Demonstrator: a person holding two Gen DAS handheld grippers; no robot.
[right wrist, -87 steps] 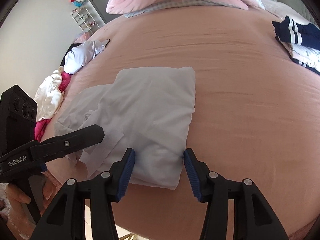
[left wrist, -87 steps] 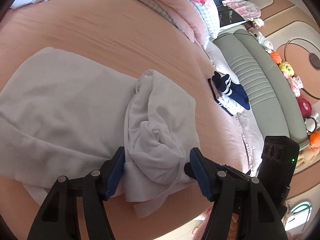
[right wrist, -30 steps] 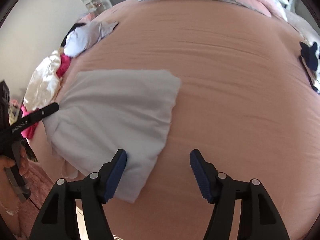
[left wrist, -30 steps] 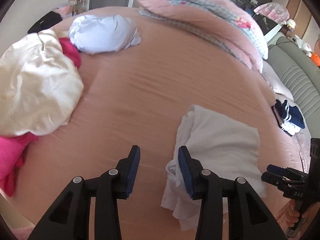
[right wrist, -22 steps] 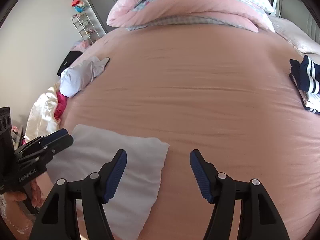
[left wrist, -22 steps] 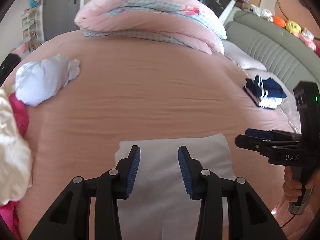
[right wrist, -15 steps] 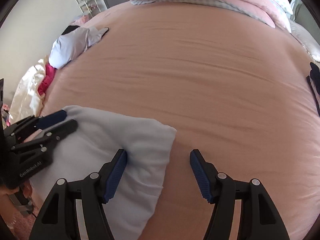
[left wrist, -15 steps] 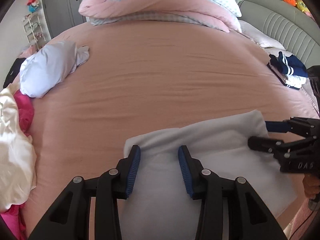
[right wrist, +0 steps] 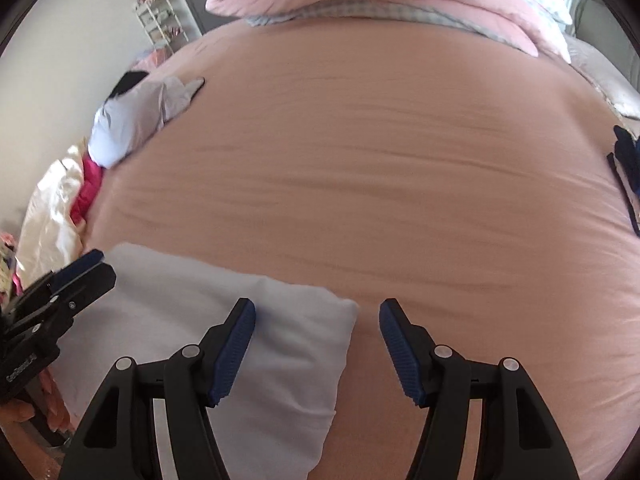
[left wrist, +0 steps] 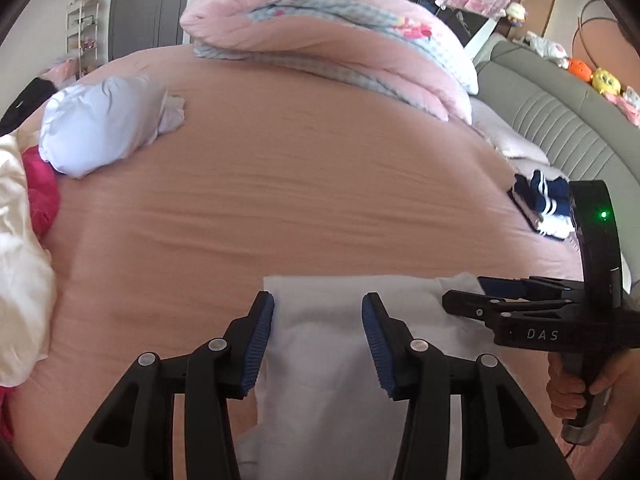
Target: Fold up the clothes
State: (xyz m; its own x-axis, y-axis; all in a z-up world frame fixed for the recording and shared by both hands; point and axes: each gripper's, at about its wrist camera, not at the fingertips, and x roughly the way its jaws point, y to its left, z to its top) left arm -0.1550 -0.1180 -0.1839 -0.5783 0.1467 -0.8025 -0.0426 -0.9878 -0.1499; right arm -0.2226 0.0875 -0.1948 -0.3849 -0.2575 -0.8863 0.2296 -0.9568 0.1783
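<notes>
While the folded white garment (left wrist: 328, 344) lies flat near the front edge of the pink bed (left wrist: 304, 184), both grippers hang over it with their jaws apart and nothing between the pads. In the left wrist view the left gripper (left wrist: 318, 336) sits above the cloth's left part: its left finger (left wrist: 256, 344) lines up with the garment's left edge, and the right finger is over the cloth itself. White fabric fills the gap between them, but whether the pads touch it cannot be told. To the right in that view, the right gripper (left wrist: 464, 294) reaches in over the garment's far right corner.

In the right wrist view the right gripper (right wrist: 316, 344) straddles the garment's (right wrist: 224, 320) right end: its left finger is over the cloth, its right finger over bare sheet just beside the corner. The left gripper (right wrist: 96, 266) shows at the left over the opposite end, fingers slightly parted.

A pale bundle (left wrist: 104, 124) and a cream and magenta heap (left wrist: 20, 240) lie well apart at the left, navy striped clothes (left wrist: 544, 204) at the right, a pink quilt (left wrist: 328, 28) at the back.
</notes>
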